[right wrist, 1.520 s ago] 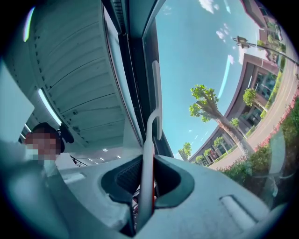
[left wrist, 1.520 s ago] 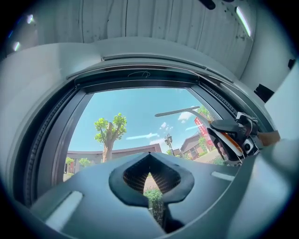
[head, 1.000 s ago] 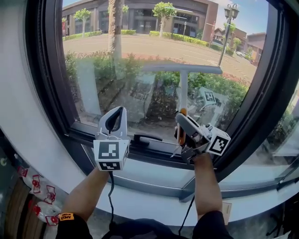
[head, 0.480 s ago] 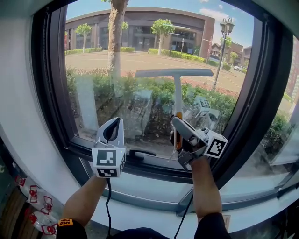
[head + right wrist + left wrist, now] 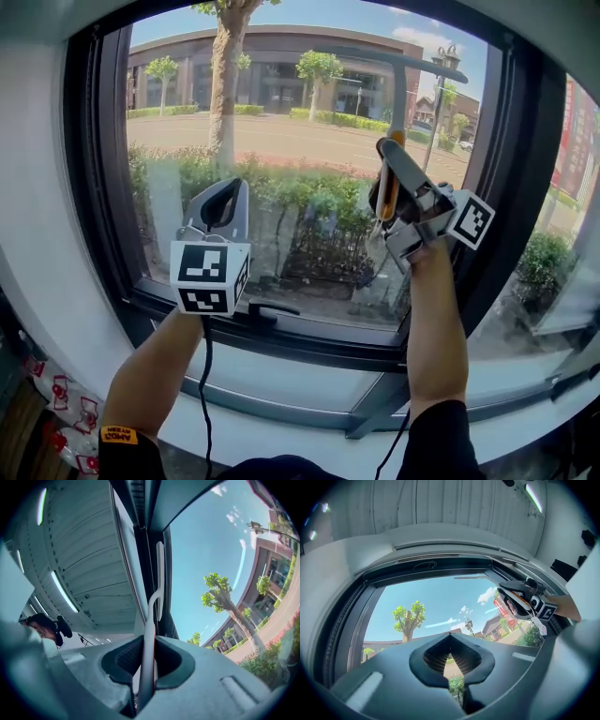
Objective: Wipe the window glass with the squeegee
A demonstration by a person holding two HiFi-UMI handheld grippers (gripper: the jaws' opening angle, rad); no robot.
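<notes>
Right gripper [image 5: 388,161], upper right of frame, clamps squeegee [image 5: 149,630] handle, blade at top of glass [image 5: 281,150]. Left gripper [image 5: 228,197], centre left, jaws together, empty

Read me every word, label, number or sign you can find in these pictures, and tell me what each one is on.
Nothing reads clearly.
Red banner seen through the glass at right: print blurred, unreadable.
Orange label on the left sleeve: print too small to read.
Black-and-white marker cube: square patterns only, no words.
</notes>
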